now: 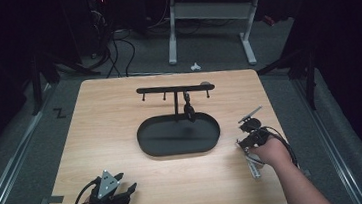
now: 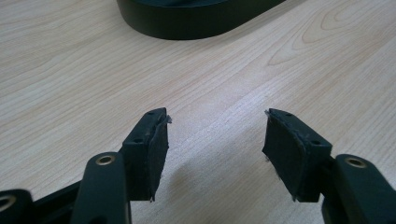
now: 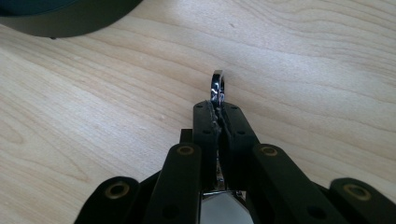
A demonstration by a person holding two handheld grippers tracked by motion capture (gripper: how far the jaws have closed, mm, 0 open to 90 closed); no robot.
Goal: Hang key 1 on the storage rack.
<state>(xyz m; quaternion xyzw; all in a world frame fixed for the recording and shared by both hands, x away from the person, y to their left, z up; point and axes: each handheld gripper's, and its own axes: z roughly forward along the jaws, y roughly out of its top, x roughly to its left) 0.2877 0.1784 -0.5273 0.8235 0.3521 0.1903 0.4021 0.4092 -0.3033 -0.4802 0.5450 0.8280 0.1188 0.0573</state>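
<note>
Right hand-held gripper (image 3: 218, 114) pinches a chrome ring (image 3: 217, 86) — left hand-held gripper (image 2: 215, 140) gapes wide over bare table (image 2: 70, 84).

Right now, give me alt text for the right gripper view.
The right gripper is shut on a shiny metal ring, which pokes up edge-on past its jaws above a pale wooden table. The curved edge of a black tray sits at top left.
</note>
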